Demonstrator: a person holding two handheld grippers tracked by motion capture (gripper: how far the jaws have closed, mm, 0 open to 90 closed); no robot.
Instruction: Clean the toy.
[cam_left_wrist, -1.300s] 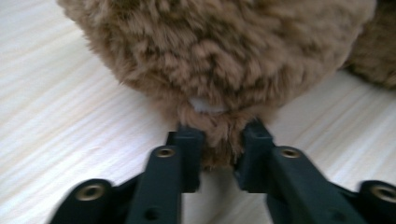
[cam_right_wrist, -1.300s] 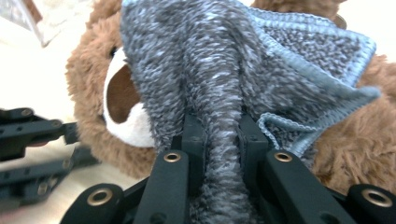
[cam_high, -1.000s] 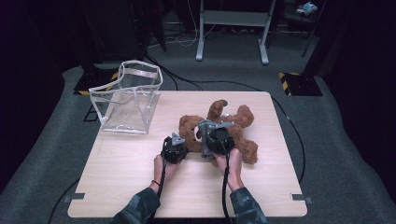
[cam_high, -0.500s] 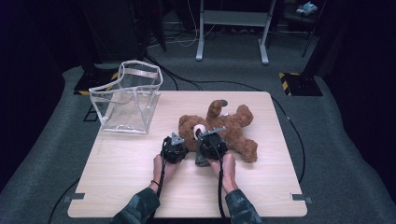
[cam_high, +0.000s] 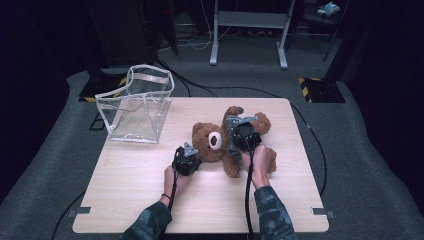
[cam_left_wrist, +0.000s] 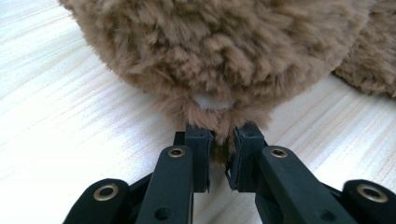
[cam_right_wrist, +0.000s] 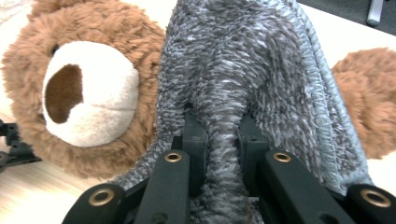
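A brown teddy bear (cam_high: 214, 142) lies on its back on the wooden table (cam_high: 140, 200), its white muzzle (cam_right_wrist: 88, 102) facing up. It wears a grey fuzzy top (cam_right_wrist: 252, 60). My left gripper (cam_high: 192, 157) sits at the near side of the bear's head, shut on a tuft of brown fur (cam_left_wrist: 219, 116) at the head's edge, where the left gripper (cam_left_wrist: 220, 150) pinches it just above the tabletop. My right gripper (cam_high: 241, 131) is over the bear's chest, and in its own view the right gripper (cam_right_wrist: 219, 140) is shut on a fold of the grey top.
A clear plastic bag (cam_high: 136, 107) with white edging stands open at the table's far left corner. Cables (cam_high: 247, 195) trail from both grippers toward the near edge. Dark floor and a metal stand (cam_high: 247, 30) lie beyond the table.
My right gripper has moved to the right and away, from beside the left gripper to over the bear's chest. The left gripper has stayed put at the head.
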